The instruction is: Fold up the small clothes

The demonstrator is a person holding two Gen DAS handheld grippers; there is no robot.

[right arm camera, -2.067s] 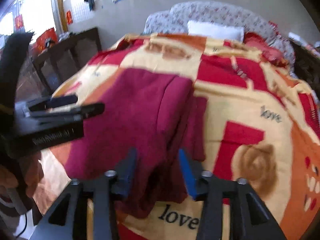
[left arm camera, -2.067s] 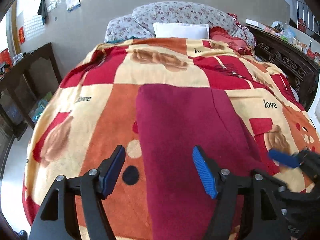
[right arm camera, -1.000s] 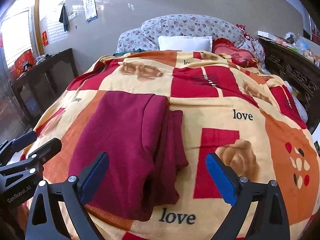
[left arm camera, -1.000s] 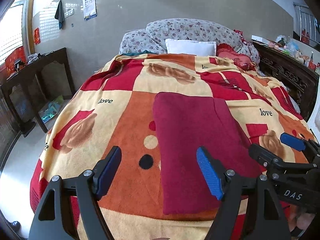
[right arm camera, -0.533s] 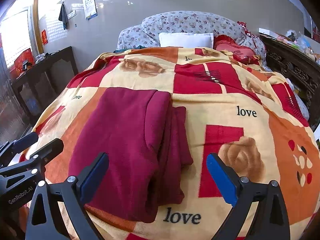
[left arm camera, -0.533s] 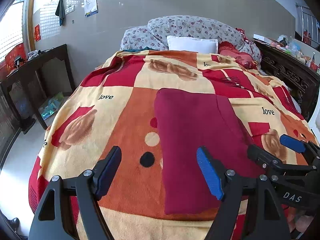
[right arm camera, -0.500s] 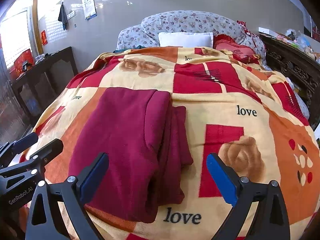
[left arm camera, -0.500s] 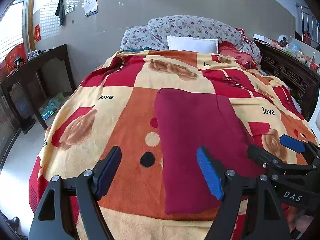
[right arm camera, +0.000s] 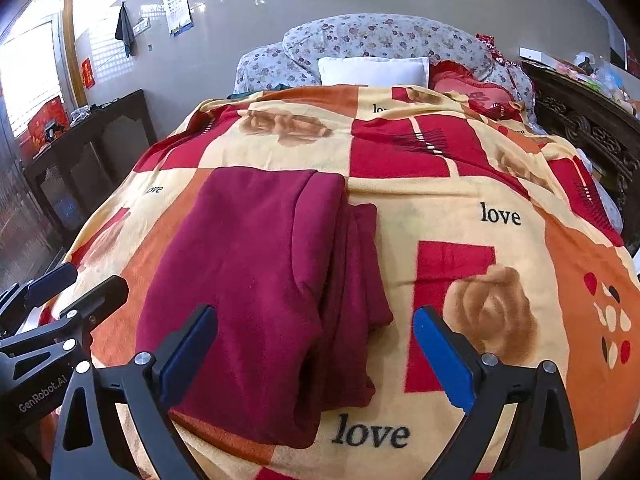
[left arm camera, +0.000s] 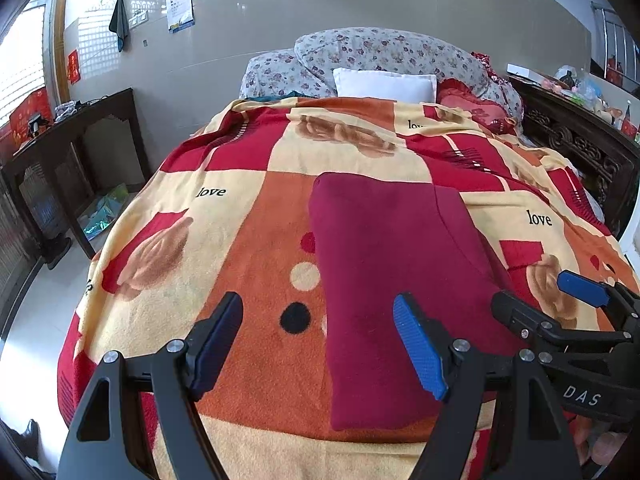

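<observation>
The dark red garment (right arm camera: pixel 256 280) lies folded on the blanket (right arm camera: pixel 500 208) of the bed, in a long rectangle with several layers showing along its right edge. The left claw (left arm camera: pixel 320 344) is spread wide and holds nothing; it hovers above the near left edge of the garment. The right claw (right arm camera: pixel 316 352) is also spread wide and empty, above the near right part of the garment. A white pillow (left arm camera: pixel 384 84) and flowered pillows (left arm camera: pixel 380 52) are at the head of the bed.
</observation>
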